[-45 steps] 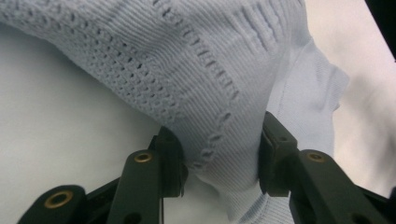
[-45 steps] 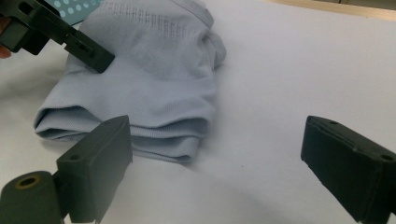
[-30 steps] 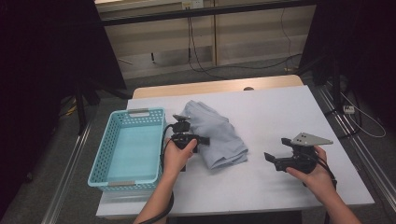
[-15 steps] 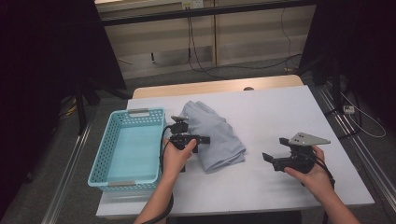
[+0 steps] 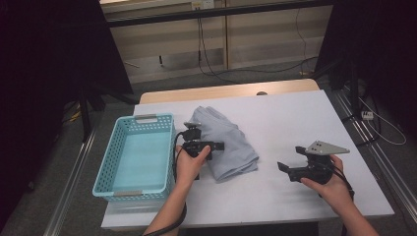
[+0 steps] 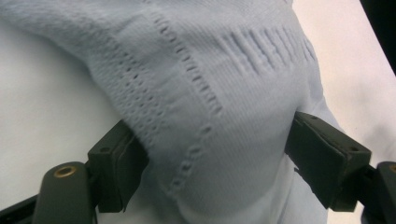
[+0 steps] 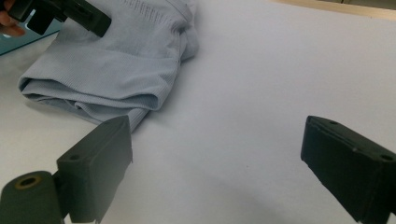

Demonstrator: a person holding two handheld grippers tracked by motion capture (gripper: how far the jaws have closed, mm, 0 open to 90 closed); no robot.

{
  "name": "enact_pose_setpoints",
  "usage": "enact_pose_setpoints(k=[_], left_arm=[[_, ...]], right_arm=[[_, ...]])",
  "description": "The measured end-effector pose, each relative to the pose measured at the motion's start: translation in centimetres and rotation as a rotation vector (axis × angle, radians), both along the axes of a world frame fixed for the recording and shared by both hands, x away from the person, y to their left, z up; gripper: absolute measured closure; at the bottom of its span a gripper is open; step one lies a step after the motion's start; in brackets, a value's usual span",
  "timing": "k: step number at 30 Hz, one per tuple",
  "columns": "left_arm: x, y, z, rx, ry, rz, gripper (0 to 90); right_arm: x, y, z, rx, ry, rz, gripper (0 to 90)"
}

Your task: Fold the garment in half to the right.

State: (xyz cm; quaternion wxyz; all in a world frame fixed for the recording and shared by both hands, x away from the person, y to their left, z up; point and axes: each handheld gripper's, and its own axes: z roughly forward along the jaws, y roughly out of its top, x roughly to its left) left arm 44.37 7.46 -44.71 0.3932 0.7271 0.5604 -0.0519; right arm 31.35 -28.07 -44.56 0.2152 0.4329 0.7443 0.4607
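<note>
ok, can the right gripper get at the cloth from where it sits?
Probably yes. The right gripper is open, and only bare table lies between it and the cloth. The left gripper sits at the far side.

This looks like a test lab. A white table (image 5: pixel 295 123) stands between dark curtains (image 5: pixel 49 73). Metal rails (image 5: pixel 74 196) run on the grey floor (image 5: pixel 236 78), and cables (image 5: pixel 204 44) hang down the back wall.
</note>
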Motion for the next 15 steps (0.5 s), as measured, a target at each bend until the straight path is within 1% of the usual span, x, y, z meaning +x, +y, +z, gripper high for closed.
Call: enact_pose_setpoints(k=[3, 5, 7, 8, 9, 10, 12, 14, 15], left_arm=[[0.2, -0.3, -0.2, 0.002, -0.008, -0.001, 21.5], [0.3, -0.5, -0.4, -0.008, 0.002, -0.008, 22.2], [0.4, -0.9, -0.5, -0.006, 0.002, -0.002, 22.9], [0.5, -0.9, -0.5, 0.0, 0.004, -0.01, 22.4], [0.6, -1.1, -0.5, -0.007, 0.003, 0.0, 22.4], [0.7, -1.2, -0.5, -0.004, 0.005, -0.004, 22.5], [0.9, -1.2, -0.5, -0.018, 0.014, 0.005, 23.0], [1.0, -1.3, -0.6, -0.02, 0.014, 0.017, 24.2], [1.1, -1.4, -0.6, -0.017, 0.012, 0.012, 25.0]], right_arm=[[-0.1, -0.1, 0.0, 0.001, 0.002, -0.004, 8.9], [-0.1, -0.1, 0.0, 0.001, 0.0, -0.006, 9.0], [-0.2, -0.1, 0.0, 0.0, 0.001, -0.006, 8.9], [-0.2, -0.1, 0.0, -0.001, -0.001, -0.006, 9.0], [-0.2, -0.1, 0.0, -0.001, 0.001, -0.007, 9.0], [-0.2, -0.2, -0.1, -0.001, 0.001, -0.009, 8.9], [-0.3, -0.2, -0.2, 0.001, 0.009, -0.012, 9.0], [-0.3, -0.1, -0.3, -0.001, 0.011, -0.01, 9.0], [-0.3, -0.1, -0.3, -0.002, 0.01, -0.01, 9.1]])
